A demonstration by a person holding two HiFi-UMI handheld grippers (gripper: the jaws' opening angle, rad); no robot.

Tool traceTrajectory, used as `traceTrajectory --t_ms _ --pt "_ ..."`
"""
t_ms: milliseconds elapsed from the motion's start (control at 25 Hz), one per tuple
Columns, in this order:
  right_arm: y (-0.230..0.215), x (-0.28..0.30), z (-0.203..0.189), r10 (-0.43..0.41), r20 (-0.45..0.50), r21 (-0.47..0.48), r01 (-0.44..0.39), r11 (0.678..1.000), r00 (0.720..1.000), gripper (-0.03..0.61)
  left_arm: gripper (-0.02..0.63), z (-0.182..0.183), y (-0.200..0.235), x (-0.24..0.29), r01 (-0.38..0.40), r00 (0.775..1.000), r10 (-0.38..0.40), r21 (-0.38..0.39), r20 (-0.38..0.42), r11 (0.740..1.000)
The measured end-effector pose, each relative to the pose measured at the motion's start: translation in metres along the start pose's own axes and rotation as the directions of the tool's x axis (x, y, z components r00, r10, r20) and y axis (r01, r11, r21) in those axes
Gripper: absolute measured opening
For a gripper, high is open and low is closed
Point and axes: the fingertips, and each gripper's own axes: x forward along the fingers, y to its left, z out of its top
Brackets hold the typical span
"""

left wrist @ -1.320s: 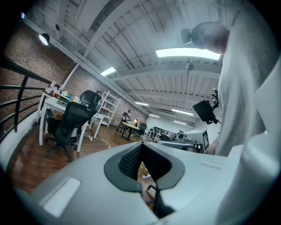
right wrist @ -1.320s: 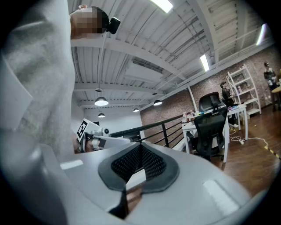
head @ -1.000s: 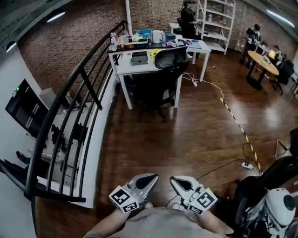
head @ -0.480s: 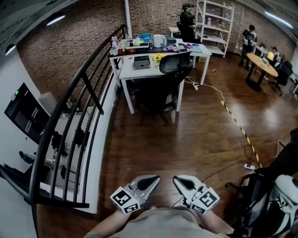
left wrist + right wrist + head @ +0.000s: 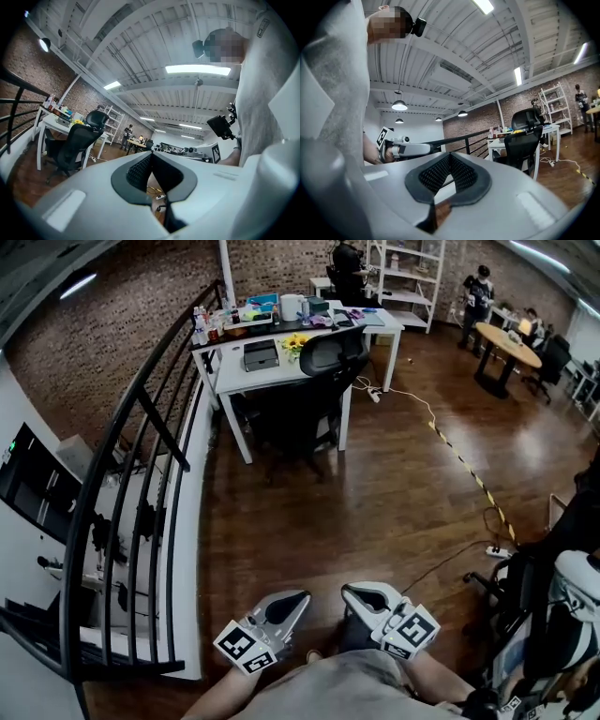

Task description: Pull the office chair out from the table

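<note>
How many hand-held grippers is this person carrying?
2: the left hand-held gripper low in the head view, the right hand-held gripper beside it. Both are shut and empty.

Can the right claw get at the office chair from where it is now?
Probably not yet. The right claw is shut and close to the person's torso, while the office chair sits tucked under the white table far across the wood floor. The floor between looks free to walk.

Left tool (image 5: 300,596), right tool (image 5: 348,591) level (jaws together).
</note>
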Motion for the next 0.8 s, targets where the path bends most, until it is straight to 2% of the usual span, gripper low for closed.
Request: traceTrajectory --t_ms 320,560,800 --pt "-0.085 0.035 0.007 0.014 0.023 -0.019 -0.013 1.000 1.000 0.000 0.000 0.006 0.061 0.064 -0.029 1.000 0.029 0.006 -0.011 1.000" --pt "-0.162 0.061 0.030 0.054 0.037 -0.025 -0.053 0.998 0.998 0.000 0.000 0.029 0.105 0.132 -0.063 0.998 0.064 0.025 -0.017 0.998" --pt "-0.230 0.076 0.032 0.100 0.024 -0.031 -0.099 0.995 0.995 0.000 0.000 0.035 0.140 0.191 -0.101 0.995 0.102 0.039 -0.013 0.994"
